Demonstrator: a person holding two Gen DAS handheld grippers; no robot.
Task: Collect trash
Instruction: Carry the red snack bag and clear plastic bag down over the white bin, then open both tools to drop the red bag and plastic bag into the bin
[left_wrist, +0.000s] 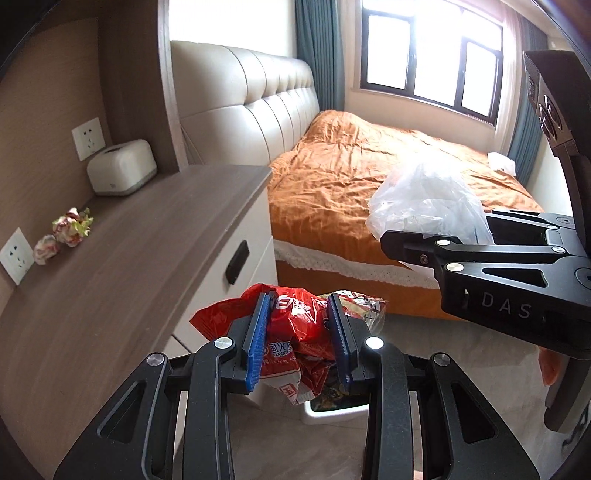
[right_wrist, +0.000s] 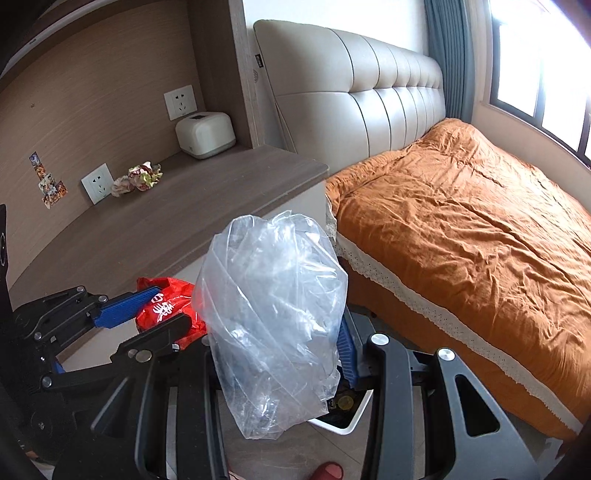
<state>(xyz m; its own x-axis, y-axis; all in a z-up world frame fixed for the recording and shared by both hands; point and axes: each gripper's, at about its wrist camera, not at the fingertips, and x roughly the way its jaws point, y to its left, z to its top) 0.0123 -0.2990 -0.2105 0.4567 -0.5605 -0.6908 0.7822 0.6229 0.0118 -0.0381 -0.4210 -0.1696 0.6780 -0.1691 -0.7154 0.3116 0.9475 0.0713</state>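
A crumpled red snack wrapper (left_wrist: 295, 332) sits pinched between the blue pads of my left gripper (left_wrist: 298, 300), which is shut on it. Directly beneath stands a white trash bin (left_wrist: 332, 410) with dark scraps inside. My right gripper (right_wrist: 277, 326) is shut on a crumpled clear plastic bag (right_wrist: 269, 280), which hides its left pad. The bin rim (right_wrist: 349, 424) shows under the bag. Each view catches the other hand: the right gripper (left_wrist: 410, 251) with the clear bag (left_wrist: 428, 199), and the left gripper (right_wrist: 168, 308) with the red wrapper (right_wrist: 162, 297). Two crumpled paper balls (left_wrist: 72, 226) lie on the nightstand top.
The wood-topped nightstand (left_wrist: 155, 236) with a drawer stands left, carrying a white tissue box (left_wrist: 122, 167) by wall sockets. The paper balls (right_wrist: 144, 177) show in the right wrist view too. An orange-covered bed (right_wrist: 461, 221) fills the right. A person's toe (right_wrist: 328, 472) shows at the bottom.
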